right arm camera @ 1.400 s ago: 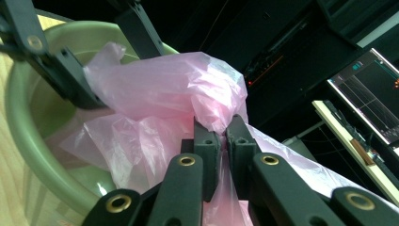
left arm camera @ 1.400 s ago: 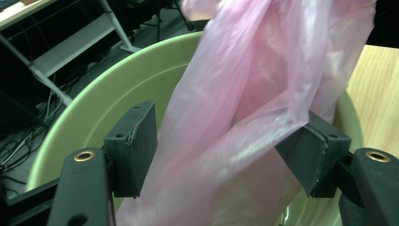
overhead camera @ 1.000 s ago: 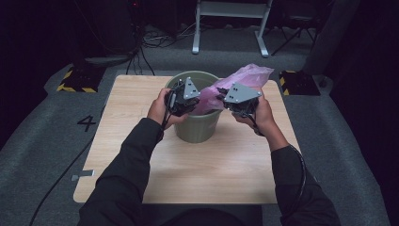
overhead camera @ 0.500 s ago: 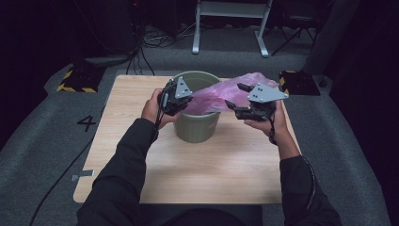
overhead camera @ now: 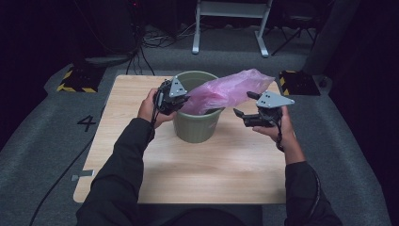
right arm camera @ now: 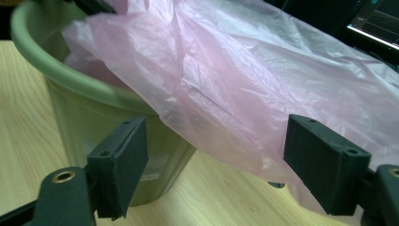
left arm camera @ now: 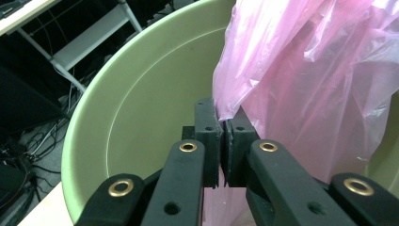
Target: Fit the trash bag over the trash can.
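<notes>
At the green bin, left gripper pinches the pink bag's edge inside the rim, while right gripper, jaws just opened, has let go, so lining awaits a regrasp.

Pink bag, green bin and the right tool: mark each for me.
pink bag [overhead camera: 226,89], high view, on its crumpled middle above the rim.
green bin [overhead camera: 195,129], high view, on its outer front wall.
right tool [overhead camera: 244,104], high view, midway between its open fingertips, beside the bag.
</notes>
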The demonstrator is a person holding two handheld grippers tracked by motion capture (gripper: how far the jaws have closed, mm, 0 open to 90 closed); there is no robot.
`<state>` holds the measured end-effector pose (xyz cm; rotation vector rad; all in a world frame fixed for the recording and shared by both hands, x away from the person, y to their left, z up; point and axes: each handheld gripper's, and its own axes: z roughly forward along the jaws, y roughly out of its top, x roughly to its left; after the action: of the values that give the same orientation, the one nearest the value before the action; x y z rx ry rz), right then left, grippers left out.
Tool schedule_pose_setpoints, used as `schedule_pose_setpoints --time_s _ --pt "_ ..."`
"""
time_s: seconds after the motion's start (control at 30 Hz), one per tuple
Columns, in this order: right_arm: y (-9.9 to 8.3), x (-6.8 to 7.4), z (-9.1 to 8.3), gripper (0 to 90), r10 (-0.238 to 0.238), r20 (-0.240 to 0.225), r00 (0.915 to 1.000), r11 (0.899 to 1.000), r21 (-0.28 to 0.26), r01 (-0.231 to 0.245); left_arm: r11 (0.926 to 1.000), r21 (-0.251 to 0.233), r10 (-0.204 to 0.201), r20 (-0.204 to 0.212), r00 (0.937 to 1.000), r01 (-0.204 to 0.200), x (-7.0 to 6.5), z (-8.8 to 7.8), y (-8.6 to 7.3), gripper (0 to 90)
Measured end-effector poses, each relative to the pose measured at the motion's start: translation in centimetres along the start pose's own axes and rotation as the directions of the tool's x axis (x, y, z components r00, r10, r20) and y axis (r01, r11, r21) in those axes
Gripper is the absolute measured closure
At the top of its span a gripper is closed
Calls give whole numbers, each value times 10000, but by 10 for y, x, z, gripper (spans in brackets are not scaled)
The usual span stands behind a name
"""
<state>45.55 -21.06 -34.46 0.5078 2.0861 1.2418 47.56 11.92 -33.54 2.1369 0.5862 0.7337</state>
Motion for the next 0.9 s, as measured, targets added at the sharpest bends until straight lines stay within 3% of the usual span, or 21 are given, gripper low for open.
schedule_pose_setpoints --time_s 0.07,0.17,0.27,0.33,0.4,0.5,0.57,0.7,0.77,0.87,0.9 --pt "-1 1 6 325 -4 397 9992 9999 151 -2 10000 59 33 47 10000 -33 1 0 0 853" --pt "0 6 15 572 -253 888 9957 9997 58 249 10000 91 -33 97 9999 32 3 -1 -2 840" --pt "2 11 19 773 -565 872 9946 9981 -176 583 9998 106 -141 70 9999 141 4 -2 -5 799" --pt "2 16 20 856 -750 835 9937 9962 -380 784 9996 47 -279 147 9995 278 4 -3 -7 703" --pt "4 19 20 887 -963 655 9932 9941 -440 993 9988 -59 -482 286 9984 484 3 -5 -8 545" --pt "8 24 21 897 -1144 536 9920 9920 -470 1170 9940 -601 -909 91 9958 913 1 -11 -6 354" --pt "11 27 21 897 -1265 511 9907 9904 -491 1290 9907 -913 -988 211 9949 1004 -1 -17 -4 291" --pt "17 32 21 896 -1589 469 9862 9861 -408 1608 9904 -1182 -657 560 9963 720 -8 -21 3 271" --pt "18 34 21 890 -1587 312 9868 9860 -465 1600 9905 -1232 -504 934 9944 618 -13 -19 7 274" --pt "20 37 21 879 -1645 130 9863 9853 -445 1649 9951 -973 -103 799 9968 181 -21 -14 13 328" --pt "20 38 21 876 -1674 112 9858 9849 -438 1677 9966 -821 23 564 9984 23 -24 -12 14 351"
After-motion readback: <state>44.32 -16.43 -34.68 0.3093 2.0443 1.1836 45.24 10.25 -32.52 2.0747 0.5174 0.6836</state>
